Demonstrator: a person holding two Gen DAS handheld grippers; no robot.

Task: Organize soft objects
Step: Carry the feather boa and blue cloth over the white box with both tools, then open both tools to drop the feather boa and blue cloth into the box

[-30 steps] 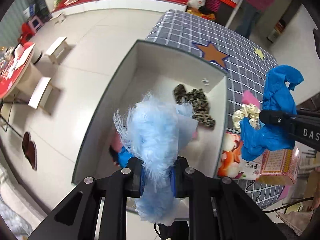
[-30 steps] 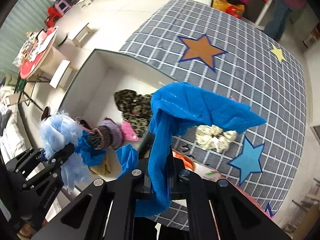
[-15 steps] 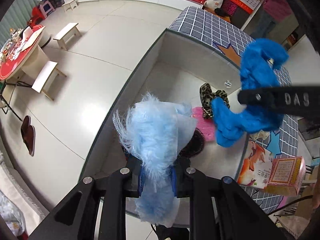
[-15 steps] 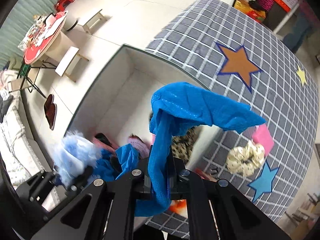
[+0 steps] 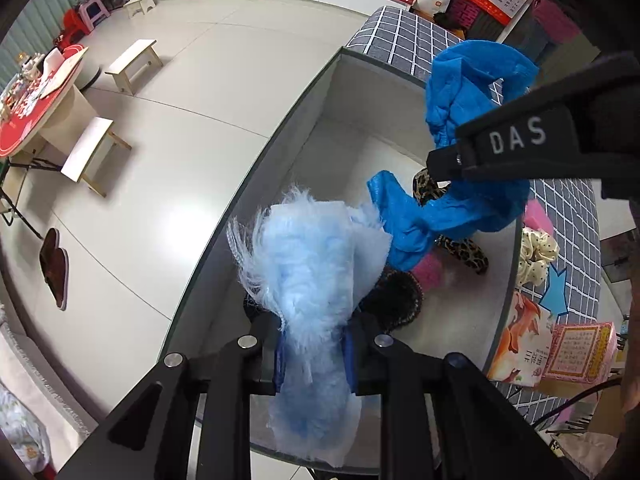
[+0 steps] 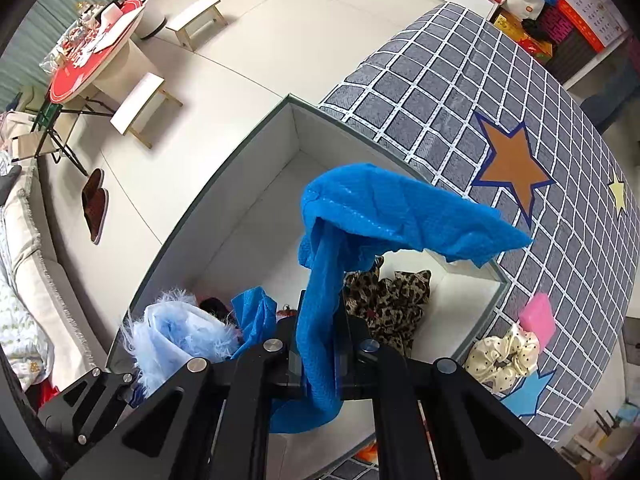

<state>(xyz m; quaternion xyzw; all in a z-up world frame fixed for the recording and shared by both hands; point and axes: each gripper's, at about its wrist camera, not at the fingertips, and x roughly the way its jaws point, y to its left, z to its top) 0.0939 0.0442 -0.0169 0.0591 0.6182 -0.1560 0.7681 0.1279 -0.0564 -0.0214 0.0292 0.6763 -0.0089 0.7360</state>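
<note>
Since 1 second earlier, the right gripper point(image 6: 320, 354), clamped shut on a bright blue crinkled cloth point(image 6: 384, 216), had swung from above the grey checked tablecloth point(image 6: 460, 80) to over the open white rectangular box point(image 6: 256, 152). The left gripper point(image 5: 314, 350) had sunk slightly; it pointed steeply down over the box's near corner, its jaws narrowly parted and gripping a pale blue fluffy fabric piece point(image 5: 308, 264).

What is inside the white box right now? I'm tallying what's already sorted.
Inside the white box: a leopard-print scrunchie, a dark fuzzy scrunchie and something pink. The fluffy light-blue piece and blue cloth, both held above, cover the rest.
</note>
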